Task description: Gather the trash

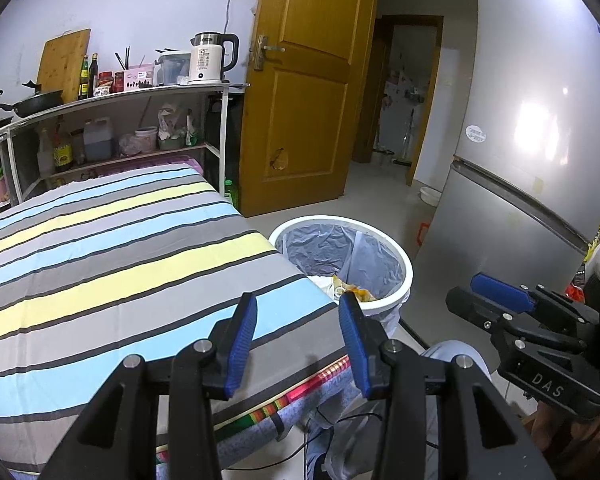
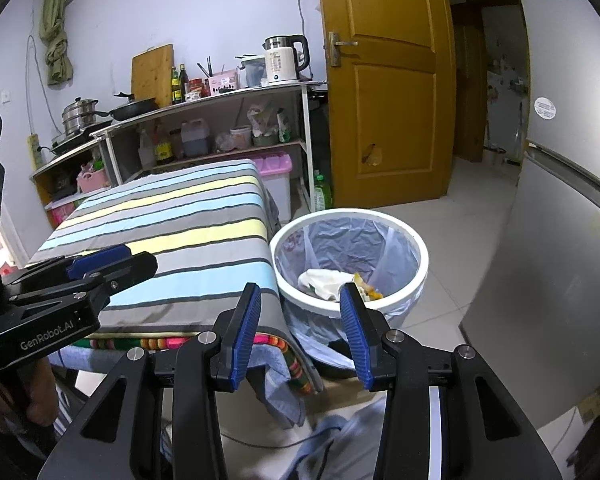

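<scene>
Plainly, two grippers, left gripper (image 1: 298,308) and right gripper (image 2: 300,300), gape empty near one trash bin (image 2: 418,270).

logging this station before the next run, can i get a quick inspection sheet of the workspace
surface: striped cloth covers the table, no loose items seen on it
job's things: white bin with liner beside the table, holding a crumpled wrapper and orange scraps
clutter: nothing seen on the table
grippers: left tongs and right tongs both open, nothing between them
cables: thin black cable below the table edge
surroundings: kettle on a stocked shelf, wooden door, fridge
</scene>
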`<state>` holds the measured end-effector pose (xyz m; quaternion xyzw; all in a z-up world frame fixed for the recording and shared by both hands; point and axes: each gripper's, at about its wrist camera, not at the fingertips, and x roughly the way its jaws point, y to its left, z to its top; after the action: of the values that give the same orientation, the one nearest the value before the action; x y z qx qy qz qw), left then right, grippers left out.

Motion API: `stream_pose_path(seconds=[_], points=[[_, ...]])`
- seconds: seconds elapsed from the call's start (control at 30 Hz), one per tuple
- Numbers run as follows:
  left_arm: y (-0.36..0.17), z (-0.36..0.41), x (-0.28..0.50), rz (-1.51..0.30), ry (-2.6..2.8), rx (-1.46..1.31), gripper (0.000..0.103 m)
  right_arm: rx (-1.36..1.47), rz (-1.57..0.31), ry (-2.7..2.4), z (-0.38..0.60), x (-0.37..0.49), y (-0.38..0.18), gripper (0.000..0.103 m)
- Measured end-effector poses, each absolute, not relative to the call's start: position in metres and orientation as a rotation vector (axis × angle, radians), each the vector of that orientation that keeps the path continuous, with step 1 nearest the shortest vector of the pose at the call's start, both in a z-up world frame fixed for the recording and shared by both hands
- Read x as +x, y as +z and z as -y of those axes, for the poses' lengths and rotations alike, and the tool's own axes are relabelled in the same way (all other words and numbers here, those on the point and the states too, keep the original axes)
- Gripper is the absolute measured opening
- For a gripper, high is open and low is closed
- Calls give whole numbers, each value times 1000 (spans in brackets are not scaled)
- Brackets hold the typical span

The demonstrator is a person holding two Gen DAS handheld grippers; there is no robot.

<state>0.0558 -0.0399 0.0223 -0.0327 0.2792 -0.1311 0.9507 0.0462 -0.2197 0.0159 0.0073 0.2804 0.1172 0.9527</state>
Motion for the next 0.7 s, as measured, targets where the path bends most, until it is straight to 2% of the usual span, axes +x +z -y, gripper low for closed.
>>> stream_pose_path(seconds=[0.7], points=[[23, 47, 52, -559, -271, -51, 44, 20, -576, 241, 219, 47, 17, 42]])
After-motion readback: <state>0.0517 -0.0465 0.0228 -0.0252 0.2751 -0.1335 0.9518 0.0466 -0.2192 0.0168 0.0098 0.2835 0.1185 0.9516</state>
